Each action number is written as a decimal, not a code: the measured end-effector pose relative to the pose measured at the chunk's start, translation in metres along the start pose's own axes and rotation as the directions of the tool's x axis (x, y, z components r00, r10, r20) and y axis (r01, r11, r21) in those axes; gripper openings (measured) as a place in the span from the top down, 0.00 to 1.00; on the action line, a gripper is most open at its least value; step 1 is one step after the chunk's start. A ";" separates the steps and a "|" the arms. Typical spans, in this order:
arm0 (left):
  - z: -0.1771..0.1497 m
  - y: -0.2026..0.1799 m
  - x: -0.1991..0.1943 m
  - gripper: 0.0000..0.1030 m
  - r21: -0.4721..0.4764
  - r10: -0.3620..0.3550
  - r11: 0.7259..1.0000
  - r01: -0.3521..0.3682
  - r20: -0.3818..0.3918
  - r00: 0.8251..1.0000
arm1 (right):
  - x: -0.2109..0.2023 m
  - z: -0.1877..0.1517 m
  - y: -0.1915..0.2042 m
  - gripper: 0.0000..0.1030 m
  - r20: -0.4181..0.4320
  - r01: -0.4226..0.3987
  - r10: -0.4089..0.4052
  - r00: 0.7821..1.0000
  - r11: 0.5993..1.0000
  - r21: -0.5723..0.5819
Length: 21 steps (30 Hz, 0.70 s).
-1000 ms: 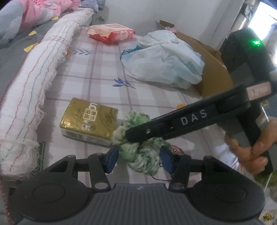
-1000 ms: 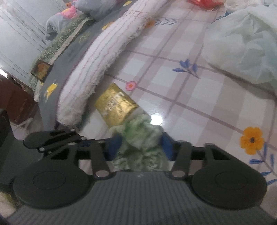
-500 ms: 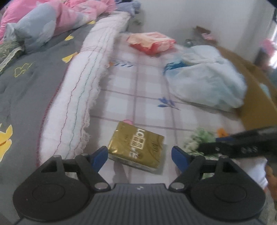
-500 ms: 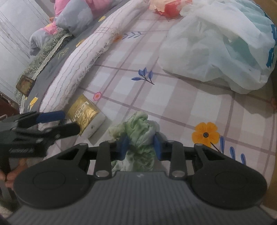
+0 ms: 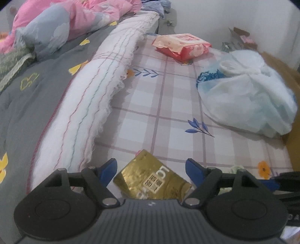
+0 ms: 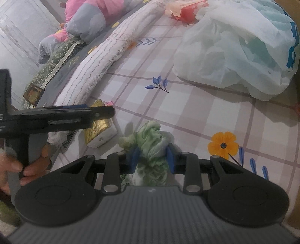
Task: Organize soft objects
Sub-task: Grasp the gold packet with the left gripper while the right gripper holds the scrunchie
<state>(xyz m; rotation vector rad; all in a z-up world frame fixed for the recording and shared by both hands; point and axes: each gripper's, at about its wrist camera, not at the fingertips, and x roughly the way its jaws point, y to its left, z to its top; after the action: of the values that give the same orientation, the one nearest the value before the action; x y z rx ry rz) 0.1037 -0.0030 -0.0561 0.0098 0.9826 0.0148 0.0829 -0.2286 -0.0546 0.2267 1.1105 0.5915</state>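
A crumpled green cloth (image 6: pixel 150 138) lies on the checked floral sheet (image 6: pixel 187 116), and my right gripper (image 6: pixel 151 155) is shut on it, both blue pads pressed into its folds. To its left lies a gold tissue pack (image 5: pixel 150 180). My left gripper (image 5: pixel 151 167) hangs over that pack with a blue pad on either side. Its jaws are closing, and the pads do not press on the pack. In the right wrist view the left gripper (image 6: pixel 105 112) reaches in from the left over the gold pack (image 6: pixel 99 129), with a hand (image 6: pixel 28 165) on its handle.
A rolled white blanket (image 5: pixel 90 105) runs along the left of the sheet, with a grey quilt (image 5: pixel 33 97) and pink bedding (image 5: pixel 93 13) beyond. A full white plastic bag (image 5: pixel 243 97) sits at the right by a cardboard box (image 5: pixel 294 150). A red pack (image 5: pixel 181 45) lies far back.
My left gripper opened off the green cloth and swung left over the gold pack. My right gripper closed on the green cloth and holds it.
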 end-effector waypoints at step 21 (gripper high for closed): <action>-0.022 -0.018 -0.005 0.22 0.198 -0.067 0.978 0.069 -0.017 0.998 | -0.005 -0.001 0.018 0.23 -0.022 0.049 -0.051 0.998 0.995 -0.085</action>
<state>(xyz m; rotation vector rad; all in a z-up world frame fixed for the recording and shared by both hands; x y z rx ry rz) 0.0830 -0.0212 -0.0640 0.1590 0.9914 -0.1465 0.0746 -0.2166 -0.0426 0.1184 1.1090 0.5970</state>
